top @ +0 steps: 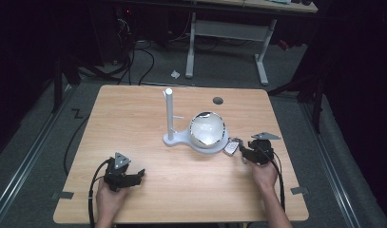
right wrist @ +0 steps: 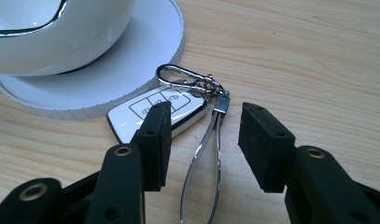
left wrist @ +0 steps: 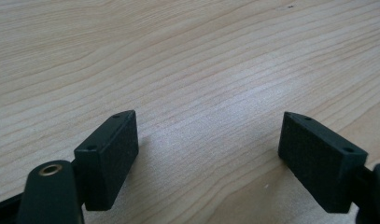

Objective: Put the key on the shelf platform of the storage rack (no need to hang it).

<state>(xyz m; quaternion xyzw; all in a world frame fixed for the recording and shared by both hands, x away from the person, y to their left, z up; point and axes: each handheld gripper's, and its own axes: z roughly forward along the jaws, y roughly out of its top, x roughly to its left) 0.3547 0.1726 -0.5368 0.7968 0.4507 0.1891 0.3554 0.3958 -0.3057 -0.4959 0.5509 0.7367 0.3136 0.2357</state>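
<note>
Car key fob (right wrist: 157, 112), white, glossy and light, with carabiner and thin wire loop (right wrist: 204, 163): lies on the table (top: 148, 190) at the stand base's (right wrist: 131, 74) five o'clock, touching its rim. Likely slippery; best pinched across the loop or clip. Right gripper (right wrist: 204, 140) spread astride the loop, nothing pinched; left gripper (left wrist: 208, 149) spread over bare wood.

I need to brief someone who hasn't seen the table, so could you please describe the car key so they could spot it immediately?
Start at the white stand mid-table, whose round base carries a white bowl. At the edge of that base nearest the right gripper lies the car key, a white fob with button outlines. Its metal clip and wire loop make it the only shiny small item there.
</note>
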